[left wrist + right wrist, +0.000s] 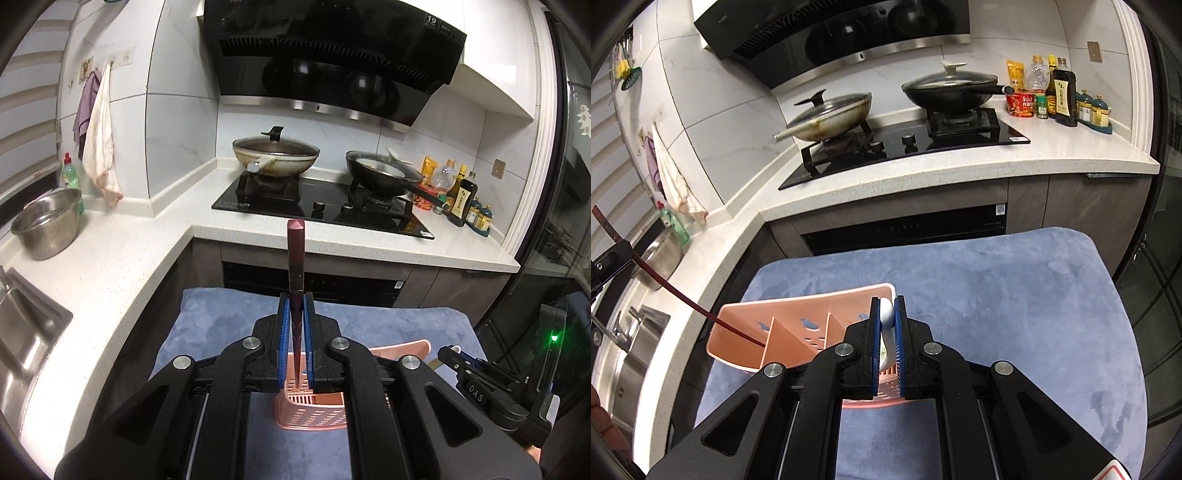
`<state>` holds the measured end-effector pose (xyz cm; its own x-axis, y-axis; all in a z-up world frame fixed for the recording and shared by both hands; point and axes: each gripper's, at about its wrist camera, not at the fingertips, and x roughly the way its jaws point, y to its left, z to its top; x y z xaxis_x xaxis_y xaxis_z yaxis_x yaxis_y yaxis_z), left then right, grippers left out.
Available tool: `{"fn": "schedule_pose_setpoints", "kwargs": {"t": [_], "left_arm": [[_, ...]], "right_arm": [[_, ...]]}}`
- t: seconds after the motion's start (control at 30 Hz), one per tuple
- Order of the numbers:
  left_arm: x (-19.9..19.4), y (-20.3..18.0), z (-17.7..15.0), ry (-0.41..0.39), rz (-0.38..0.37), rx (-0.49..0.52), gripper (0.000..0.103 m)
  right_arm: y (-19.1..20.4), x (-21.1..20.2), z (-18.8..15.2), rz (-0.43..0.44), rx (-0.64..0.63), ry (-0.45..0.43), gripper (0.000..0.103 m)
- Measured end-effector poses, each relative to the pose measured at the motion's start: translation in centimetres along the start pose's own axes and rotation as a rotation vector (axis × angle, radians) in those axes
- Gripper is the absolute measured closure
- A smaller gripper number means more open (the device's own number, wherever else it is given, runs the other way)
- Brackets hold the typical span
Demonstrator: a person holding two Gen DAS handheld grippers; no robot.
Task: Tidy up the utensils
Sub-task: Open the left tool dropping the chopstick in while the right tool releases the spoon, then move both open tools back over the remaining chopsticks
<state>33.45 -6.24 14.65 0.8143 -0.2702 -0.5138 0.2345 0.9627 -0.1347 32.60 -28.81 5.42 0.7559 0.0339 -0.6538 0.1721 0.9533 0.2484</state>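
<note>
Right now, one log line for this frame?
left tongs: shut on chopstick, tip in pink caddy | right tongs: shut on white spoon over caddy | blue mat

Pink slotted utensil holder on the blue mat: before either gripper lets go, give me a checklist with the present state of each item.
1. Left gripper shut on the dark red chopstick: ok.
2. Chopstick tip inside the pink slotted plastic utensil holder, in its leftmost compartment as the right wrist view shows it: ok.
3. Right gripper shut on the white ceramic spoon: ok.
4. Spoon bowl down in a compartment: cannot tell, the fingers hide it.
5. Holder upright on the blue mat: ok.
6. Grippers apart from each other: ok.
</note>
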Motion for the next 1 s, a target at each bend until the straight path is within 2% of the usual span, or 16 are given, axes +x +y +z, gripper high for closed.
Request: {"fn": "schedule_pose_setpoints", "kwargs": {"t": [0.17,0.23,0.27,0.4,0.53,0.6,0.7,0.87,1.0], "left_arm": [[0.4,0.5,-0.3,0.010,0.017,-0.018,0.095],[0.3,0.6,-0.3,0.014,0.024,-0.018,0.088],[0.2,0.7,-0.3,0.011,0.033,-0.021,0.077],[-1.1,0.8,-0.3,-0.008,0.036,-0.022,0.064],[-2.9,0.9,-0.7,-0.017,0.041,-0.024,0.062],[-4.2,1.1,-1.2,-0.021,0.047,-0.030,0.057],[-6.3,1.6,-2.3,-0.031,0.060,-0.029,0.055],[-9.5,2.7,-5.4,-0.006,0.048,-0.056,0.047],[-11.7,2.8,-9.0,0.027,0.056,-0.041,0.047]], "right_arm": [[0.2,0.3,-0.3,-0.007,-0.013,-0.005,0.092],[0.2,0.0,-0.3,-0.015,-0.019,-0.013,0.089],[0.3,-0.2,-0.3,-0.016,-0.018,-0.017,0.087],[0.2,-1.9,-0.4,-0.012,-0.016,-0.038,0.084],[0.3,-4.7,-0.9,-0.007,-0.023,-0.064,0.075],[0.3,-6.2,-1.6,-0.008,-0.026,-0.072,0.072],[0.1,-9.1,-2.9,-0.031,-0.043,-0.095,0.065],[-0.1,-13.5,-6.9,-0.060,-0.068,-0.094,0.063],[-0.3,-16.0,-10.9,-0.087,-0.080,-0.071,0.060]]}}
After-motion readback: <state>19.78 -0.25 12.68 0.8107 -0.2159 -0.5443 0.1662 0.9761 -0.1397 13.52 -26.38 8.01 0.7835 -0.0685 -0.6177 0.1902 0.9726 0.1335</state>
